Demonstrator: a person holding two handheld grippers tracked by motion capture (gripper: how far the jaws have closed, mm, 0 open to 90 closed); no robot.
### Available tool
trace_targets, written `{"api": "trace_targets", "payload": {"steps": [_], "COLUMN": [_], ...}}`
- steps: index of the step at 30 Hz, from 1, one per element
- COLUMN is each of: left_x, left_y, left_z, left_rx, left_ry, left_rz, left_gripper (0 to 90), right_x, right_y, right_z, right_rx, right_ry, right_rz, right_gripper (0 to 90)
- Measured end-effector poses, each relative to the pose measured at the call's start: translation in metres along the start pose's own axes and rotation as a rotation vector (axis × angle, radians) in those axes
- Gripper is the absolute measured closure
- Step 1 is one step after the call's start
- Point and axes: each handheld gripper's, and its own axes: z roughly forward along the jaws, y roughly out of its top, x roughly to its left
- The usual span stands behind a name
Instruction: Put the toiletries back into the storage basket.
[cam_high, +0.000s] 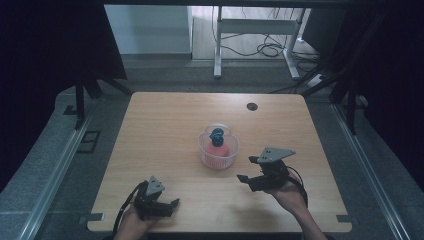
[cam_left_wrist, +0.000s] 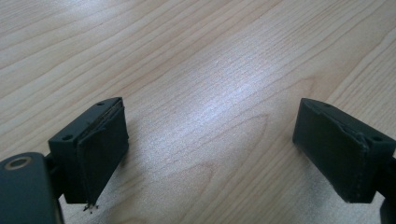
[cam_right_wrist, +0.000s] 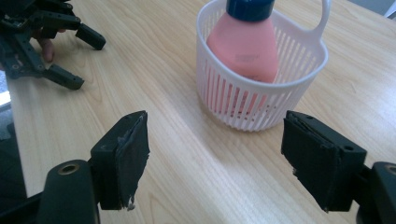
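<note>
Hovering with jaws spread and empty, the right gripper (cam_right_wrist: 215, 163) faces the white basket (cam_right_wrist: 243, 105) holding a pink bottle (cam_right_wrist: 243, 49) just ahead, nothing between, left gripper (cam_high: 165, 202) open and empty well aside.

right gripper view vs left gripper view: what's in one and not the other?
Right gripper view alone: the white basket standing on the table, the pink bottle with a blue cap upright inside it, and farther off the left claw in the person's hand. Left gripper view alone: that left claw seen along its own jaws, nothing between them. Both: the bare wooden table and a pair of black jaws standing apart, as on the right claw.
</note>
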Motion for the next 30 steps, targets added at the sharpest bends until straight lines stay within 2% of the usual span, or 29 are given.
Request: {"api": "trace_targets", "payload": {"steps": [12, 21, 30], "left_x": [0.000, 0.000, 0.000], "left_y": [0.000, 0.000, 0.000], "left_z": [0.000, 0.000, 0.000], "left_rx": [0.001, 0.002, 0.001], "left_ry": [0.000, -0.002, -0.002], "left_rz": [-0.001, -0.001, -0.002], "left_gripper": [10.0, 10.0, 10.0], "right_x": [0.000, -0.003, -0.008], "right_y": [-0.024, -0.045, -0.065], "right_z": [-0.006, -0.003, 0.001], "right_rx": [0.023, 0.054, 0.084], "right_ry": [-0.027, -0.048, -0.072], "right_rz": [0.014, 0.053, 0.087], "right_gripper": [20.4, 13.6, 10.8]}}
